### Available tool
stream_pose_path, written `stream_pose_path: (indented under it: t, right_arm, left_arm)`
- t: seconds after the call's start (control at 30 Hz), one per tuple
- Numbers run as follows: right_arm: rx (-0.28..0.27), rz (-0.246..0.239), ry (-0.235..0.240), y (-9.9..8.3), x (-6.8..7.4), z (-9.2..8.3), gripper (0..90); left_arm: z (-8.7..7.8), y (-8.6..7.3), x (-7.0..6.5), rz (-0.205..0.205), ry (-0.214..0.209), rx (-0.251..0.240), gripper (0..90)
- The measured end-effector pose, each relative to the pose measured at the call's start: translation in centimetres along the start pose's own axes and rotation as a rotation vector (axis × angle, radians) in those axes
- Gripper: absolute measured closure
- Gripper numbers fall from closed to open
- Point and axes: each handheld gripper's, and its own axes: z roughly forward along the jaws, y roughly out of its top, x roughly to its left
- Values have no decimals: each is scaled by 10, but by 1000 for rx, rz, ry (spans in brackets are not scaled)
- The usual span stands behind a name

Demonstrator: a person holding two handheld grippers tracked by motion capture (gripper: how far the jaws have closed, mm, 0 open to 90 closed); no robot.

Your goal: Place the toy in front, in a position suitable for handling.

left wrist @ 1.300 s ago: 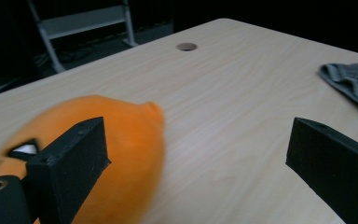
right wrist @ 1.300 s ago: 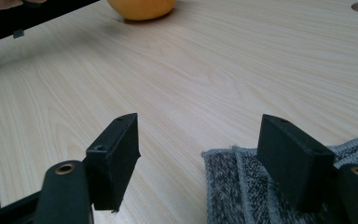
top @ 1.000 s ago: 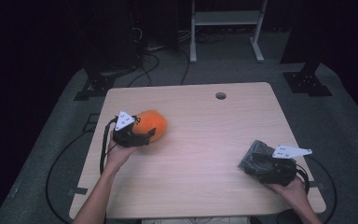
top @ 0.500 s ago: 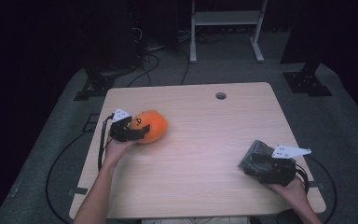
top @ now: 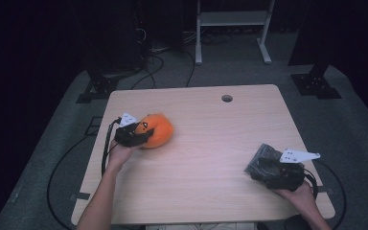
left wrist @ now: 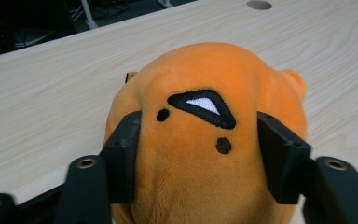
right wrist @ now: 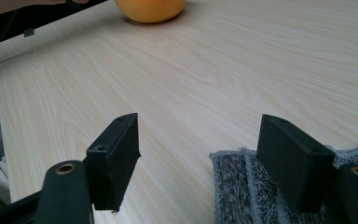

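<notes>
Your left gripper (left wrist: pixel 200 154) has matt black plastic fingers (left wrist: pixel 123 154) with brass-looking screw inserts, and they press into the orange plush toy (left wrist: pixel 205 140), a soft short-pile fabric with black and white embroidered marks. The desk (top: pixel 206 158) under your hands is pale wood-grain laminate, smooth with a slight sheen. Beside your right gripper (right wrist: pixel 200 158) lies a grey cloth (right wrist: pixel 242 191) of rough, mottled knit with folded edges.
</notes>
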Motion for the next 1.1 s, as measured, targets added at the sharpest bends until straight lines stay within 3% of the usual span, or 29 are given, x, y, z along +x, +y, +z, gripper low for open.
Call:
stream_pose_path:
  t: [0.23,0.4,0.73,1.1]
  right_arm:
    - [-3,3,-2,0,-1,0,285]
    - [-2,5,-5,0,-1,0,285]
    - [-11,8,-14,0,-2,-2,284]
    - [-19,4,-37,1,-5,-3,284]
  left_arm:
    - [-8,6,-7,0,-19,-48,443]
    - [-15,13,-21,11,-67,-90,444]
    - [-24,25,-61,59,-184,-166,441]
    - [-14,18,-113,123,-309,-150,437]
